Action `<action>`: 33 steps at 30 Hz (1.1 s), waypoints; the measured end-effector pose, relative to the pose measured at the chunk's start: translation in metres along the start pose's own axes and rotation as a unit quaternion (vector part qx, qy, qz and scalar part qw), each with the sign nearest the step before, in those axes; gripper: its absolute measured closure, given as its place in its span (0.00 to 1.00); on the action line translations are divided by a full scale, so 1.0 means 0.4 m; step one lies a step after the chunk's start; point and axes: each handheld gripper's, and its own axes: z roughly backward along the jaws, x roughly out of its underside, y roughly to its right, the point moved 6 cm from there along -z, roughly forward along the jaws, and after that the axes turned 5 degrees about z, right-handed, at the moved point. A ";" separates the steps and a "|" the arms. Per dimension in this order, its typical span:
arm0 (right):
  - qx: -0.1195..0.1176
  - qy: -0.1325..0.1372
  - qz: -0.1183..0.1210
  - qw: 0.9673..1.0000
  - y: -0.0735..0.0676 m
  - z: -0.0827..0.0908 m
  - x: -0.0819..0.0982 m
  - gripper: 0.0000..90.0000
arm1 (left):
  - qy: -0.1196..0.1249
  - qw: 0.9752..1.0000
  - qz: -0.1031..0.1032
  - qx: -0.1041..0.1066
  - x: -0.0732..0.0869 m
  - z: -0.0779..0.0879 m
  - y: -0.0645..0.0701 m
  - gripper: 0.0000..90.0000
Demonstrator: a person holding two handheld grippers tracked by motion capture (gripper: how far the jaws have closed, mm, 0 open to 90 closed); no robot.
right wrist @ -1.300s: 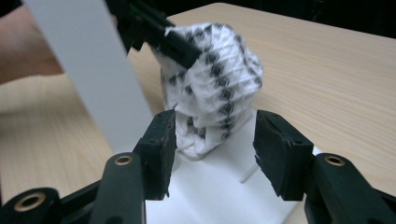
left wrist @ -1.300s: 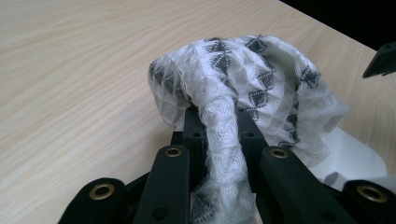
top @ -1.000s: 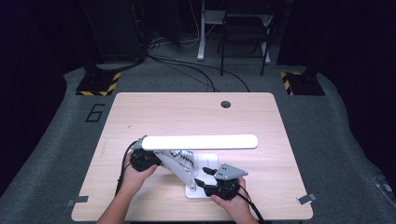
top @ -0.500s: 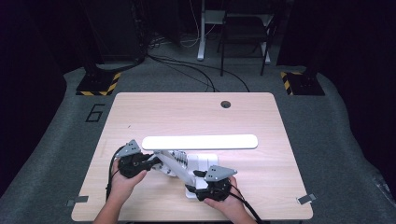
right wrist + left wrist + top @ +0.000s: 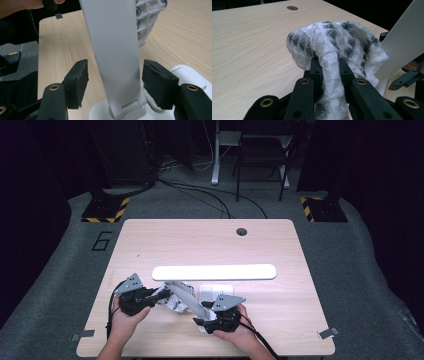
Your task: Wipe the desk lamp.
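A white desk lamp stands near the table's front edge, with a long bar head (image 5: 214,272), a slanted arm (image 5: 190,301) and a flat base (image 5: 216,291). My left gripper (image 5: 152,299) is shut on a white cloth with grey triangles (image 5: 169,299), bunched against the arm's upper part. In the left gripper view the cloth (image 5: 332,47) runs between the jaws of the left gripper (image 5: 328,65), beside the arm (image 5: 404,42). My right gripper (image 5: 202,322) is open. In its own view its pads (image 5: 76,80) straddle the arm (image 5: 112,50) just above the hinge without touching it.
The lamp's ribbed base (image 5: 186,73) lies just past the right pad. A cable hole (image 5: 242,231) sits at the table's far side. Tape tabs (image 5: 327,333) mark the front corners. The floor beyond holds cables and yellow-black stands (image 5: 104,212).
Both grippers have shifted a little to the left and toward the front edge, the left one carrying the cloth with it. The lamp head has stayed put.
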 end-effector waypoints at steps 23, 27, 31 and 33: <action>-0.008 0.009 0.016 1.000 0.009 -0.005 -0.012 0.55 | 0.019 1.000 -0.009 0.011 -0.034 0.066 0.021 0.88; -0.008 0.009 0.016 1.000 0.009 -0.005 -0.012 0.55 | 0.021 0.999 -0.016 0.022 -0.050 0.079 0.036 0.88; -0.006 0.009 0.020 1.000 0.009 -0.005 -0.012 0.55 | 0.028 0.999 -0.028 0.031 -0.073 0.095 0.060 0.88; -0.005 0.011 0.024 1.000 0.010 -0.005 -0.012 0.55 | 0.028 0.998 -0.039 0.038 -0.086 0.106 0.075 0.88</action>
